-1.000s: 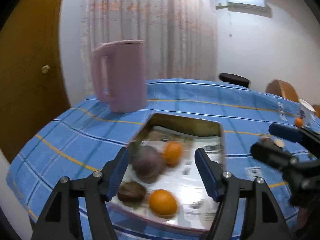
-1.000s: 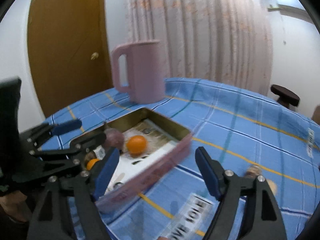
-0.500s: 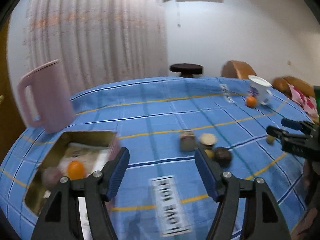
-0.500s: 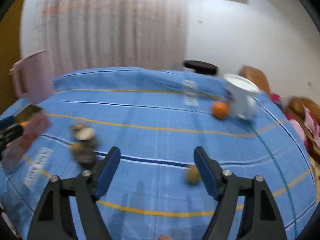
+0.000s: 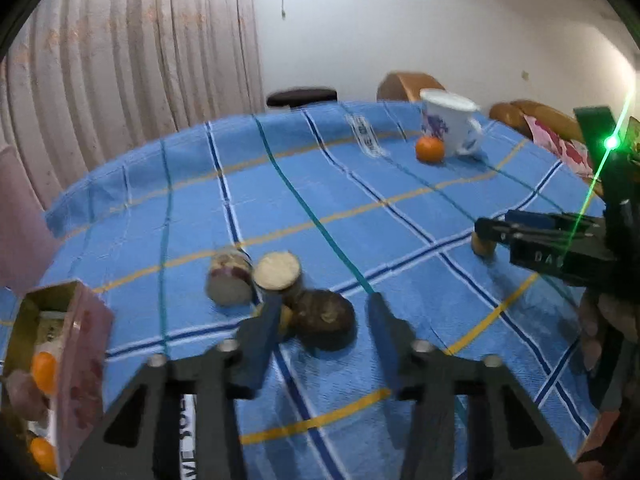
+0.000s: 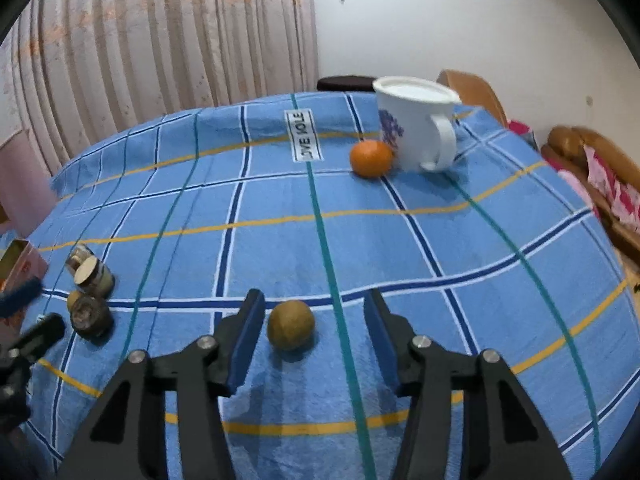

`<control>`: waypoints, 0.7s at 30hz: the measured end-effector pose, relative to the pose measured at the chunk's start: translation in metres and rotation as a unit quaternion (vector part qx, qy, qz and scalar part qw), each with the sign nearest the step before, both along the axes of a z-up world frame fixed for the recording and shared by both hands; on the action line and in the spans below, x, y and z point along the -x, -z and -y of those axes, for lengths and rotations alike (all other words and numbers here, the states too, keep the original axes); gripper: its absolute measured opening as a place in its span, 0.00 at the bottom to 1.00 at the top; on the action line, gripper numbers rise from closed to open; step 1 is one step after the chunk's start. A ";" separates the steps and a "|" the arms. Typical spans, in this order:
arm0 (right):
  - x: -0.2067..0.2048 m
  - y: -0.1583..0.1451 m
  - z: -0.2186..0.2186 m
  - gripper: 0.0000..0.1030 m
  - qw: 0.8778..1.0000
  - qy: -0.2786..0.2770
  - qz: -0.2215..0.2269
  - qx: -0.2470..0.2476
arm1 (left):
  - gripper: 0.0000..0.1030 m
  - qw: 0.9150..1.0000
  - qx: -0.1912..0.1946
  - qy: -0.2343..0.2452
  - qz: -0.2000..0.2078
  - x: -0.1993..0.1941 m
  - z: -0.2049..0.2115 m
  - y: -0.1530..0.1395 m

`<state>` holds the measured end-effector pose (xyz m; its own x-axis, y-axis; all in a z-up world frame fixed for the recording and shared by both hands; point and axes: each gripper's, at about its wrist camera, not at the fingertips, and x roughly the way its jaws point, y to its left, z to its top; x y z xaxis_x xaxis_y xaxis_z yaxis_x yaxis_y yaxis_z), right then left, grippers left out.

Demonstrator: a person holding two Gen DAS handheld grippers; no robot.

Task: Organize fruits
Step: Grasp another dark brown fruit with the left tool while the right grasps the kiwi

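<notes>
1. Left wrist view: the left gripper (image 5: 322, 318) points down at a desk (image 5: 400, 240) covered by a blue checked cloth. Its jaws are closing, with a dark brown fruit (image 5: 323, 319) lying between the blue pads; the pads do not press on it.
2. Just beyond that fruit lie two cut pieces with pale faces (image 5: 256, 276), touching each other, and a small yellowish bit sits against the left pad.
3. At the left edge a pink-walled box (image 5: 82, 356) holds two oranges (image 5: 43, 366) and a purplish fruit (image 5: 22, 398).
4. Far across the desk an orange (image 5: 430, 149) rests against a white mug (image 5: 448, 126) with a blue pattern. The right gripper (image 5: 486, 236) comes in from the right, over a small tan fruit.
5. Right wrist view: the right gripper (image 6: 314, 330) stands over the same cloth, its jaws closing around a round yellow-brown fruit (image 6: 291, 330). The fruit lies nearer the left pad, with a gap on each side.
6. To the left lie the cut pieces (image 6: 90, 274) and the dark fruit (image 6: 90, 316), with the left gripper's blue pad and dark finger at the picture's edge.
7. Far back, the orange (image 6: 371, 159) touches the white mug (image 6: 416, 130), beside a printed label (image 6: 306, 136) on the cloth.
</notes>
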<state>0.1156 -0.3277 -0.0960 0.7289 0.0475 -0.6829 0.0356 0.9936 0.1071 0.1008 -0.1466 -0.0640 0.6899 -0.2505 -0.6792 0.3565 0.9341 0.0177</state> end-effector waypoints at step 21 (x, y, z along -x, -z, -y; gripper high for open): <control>-0.001 0.003 -0.010 0.29 0.998 -0.061 -0.006 -0.026 | 0.16 1.000 0.012 0.002 -0.010 -0.005 -0.004 0.005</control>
<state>0.1169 -0.3177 -0.0987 0.7078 0.1704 -0.6855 -0.0837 0.9839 0.1581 0.1063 -0.1427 -0.0691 0.6756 -0.2705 -0.6859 0.3610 0.9325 -0.0122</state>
